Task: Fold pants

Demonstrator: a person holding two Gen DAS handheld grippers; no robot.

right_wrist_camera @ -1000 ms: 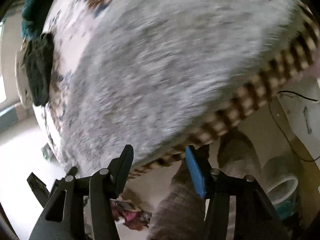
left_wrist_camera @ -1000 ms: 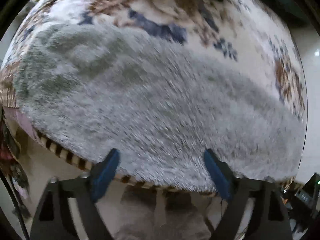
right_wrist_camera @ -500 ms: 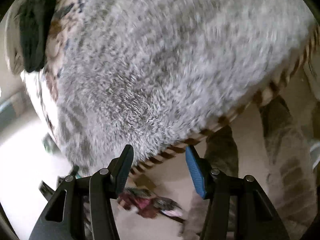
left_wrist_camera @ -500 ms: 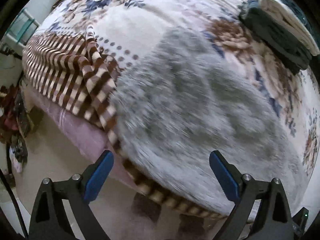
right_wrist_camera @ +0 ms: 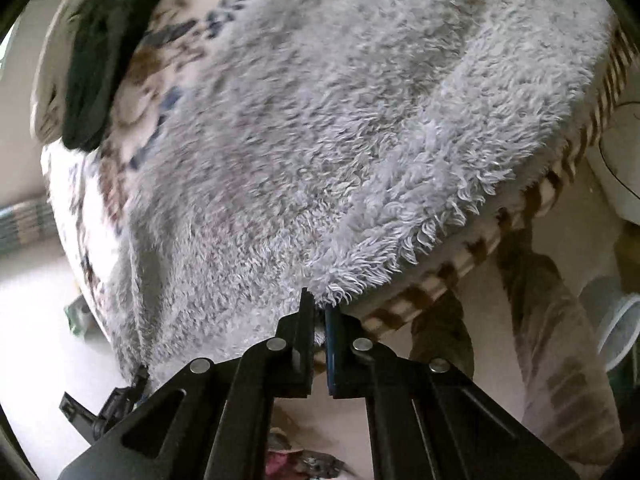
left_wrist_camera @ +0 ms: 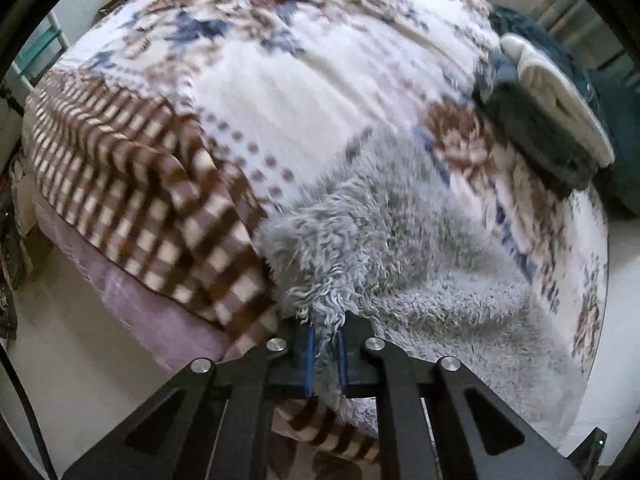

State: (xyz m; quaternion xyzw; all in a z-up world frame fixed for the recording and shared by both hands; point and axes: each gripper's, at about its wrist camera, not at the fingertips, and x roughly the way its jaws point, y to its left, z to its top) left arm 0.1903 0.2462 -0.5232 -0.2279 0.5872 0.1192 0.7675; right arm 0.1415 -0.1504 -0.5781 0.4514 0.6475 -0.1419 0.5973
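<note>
The grey fluffy pants [left_wrist_camera: 400, 248] lie spread on a bed with a floral blanket [left_wrist_camera: 304, 80]. My left gripper [left_wrist_camera: 325, 340] is shut on a tuft at the near edge of the pants by the bed's edge. In the right wrist view the pants [right_wrist_camera: 340, 128] fill most of the frame. My right gripper [right_wrist_camera: 319, 316] is shut on another near corner of the pants at the bed's edge.
A brown checked blanket [left_wrist_camera: 132, 184] lies at the bed's left corner and hangs along the bed's edge [right_wrist_camera: 460, 272]. Folded dark and cream clothes [left_wrist_camera: 548, 120] are stacked at the far right of the bed; they also show in the right wrist view [right_wrist_camera: 96, 64]. The pale floor [left_wrist_camera: 80, 360] lies below.
Both grippers were open just off the bed's edge; both have now closed on the near edge of the grey pants. The left gripper's view has swung left.
</note>
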